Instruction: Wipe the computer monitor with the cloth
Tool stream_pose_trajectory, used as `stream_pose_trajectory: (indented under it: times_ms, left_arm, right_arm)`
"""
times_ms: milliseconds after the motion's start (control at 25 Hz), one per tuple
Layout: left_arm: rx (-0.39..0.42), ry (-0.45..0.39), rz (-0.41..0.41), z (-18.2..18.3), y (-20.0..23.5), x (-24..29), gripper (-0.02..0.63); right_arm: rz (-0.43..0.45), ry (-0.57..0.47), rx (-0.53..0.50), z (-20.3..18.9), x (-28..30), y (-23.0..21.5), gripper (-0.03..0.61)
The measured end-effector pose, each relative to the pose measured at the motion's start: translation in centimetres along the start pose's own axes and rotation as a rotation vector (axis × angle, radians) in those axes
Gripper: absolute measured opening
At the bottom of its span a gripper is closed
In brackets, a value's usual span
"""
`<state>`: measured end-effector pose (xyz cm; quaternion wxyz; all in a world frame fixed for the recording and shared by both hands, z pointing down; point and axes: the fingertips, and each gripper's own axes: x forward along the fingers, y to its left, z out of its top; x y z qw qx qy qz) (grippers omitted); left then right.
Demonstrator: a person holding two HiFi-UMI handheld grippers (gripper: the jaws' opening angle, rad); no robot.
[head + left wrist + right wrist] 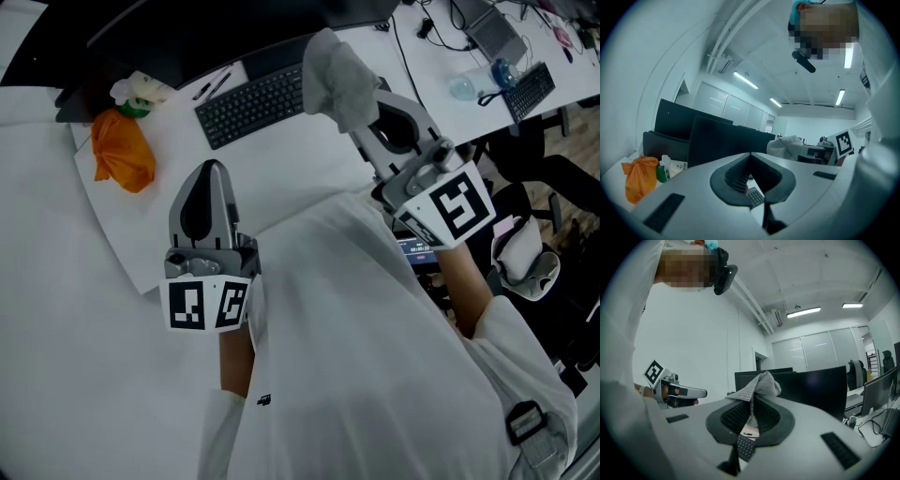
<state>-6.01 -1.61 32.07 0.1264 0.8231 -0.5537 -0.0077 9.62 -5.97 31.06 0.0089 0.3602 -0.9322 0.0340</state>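
Note:
A grey cloth (333, 70) is pinched in my right gripper (349, 114), which is shut on it and held up above the desk, in front of the dark monitor (187, 28). In the right gripper view the cloth (757, 386) bunches out above the jaws, with the monitor (820, 385) behind it. My left gripper (214, 171) hovers lower left over the white desk, shut with nothing in it. Its own view shows the closed tips (751, 154), the monitor (722, 140) and the cloth (785, 146) further right.
A black keyboard (253, 98) lies below the monitor, with pens (214, 86) beside it. An orange bag (122, 150) and a green bottle (136, 98) sit at the desk's left. A second keyboard (530, 89), cables and a chair (548, 178) are on the right.

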Motion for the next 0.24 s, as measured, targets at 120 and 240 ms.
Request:
stream_pose_trajectory:
  times_ms: [120, 240]
  left_arm:
    - [-0.001, 0.002, 0.000, -0.05, -0.15, 0.00, 0.019]
    - [0.001, 0.005, -0.001, -0.11, -0.38, -0.02, 0.018]
  right_arm:
    - [-0.001, 0.006, 0.000, -0.14, -0.05, -0.04, 0.021]
    - [0.001, 0.016, 0.002, -0.36, -0.22, -0.01, 0.021]
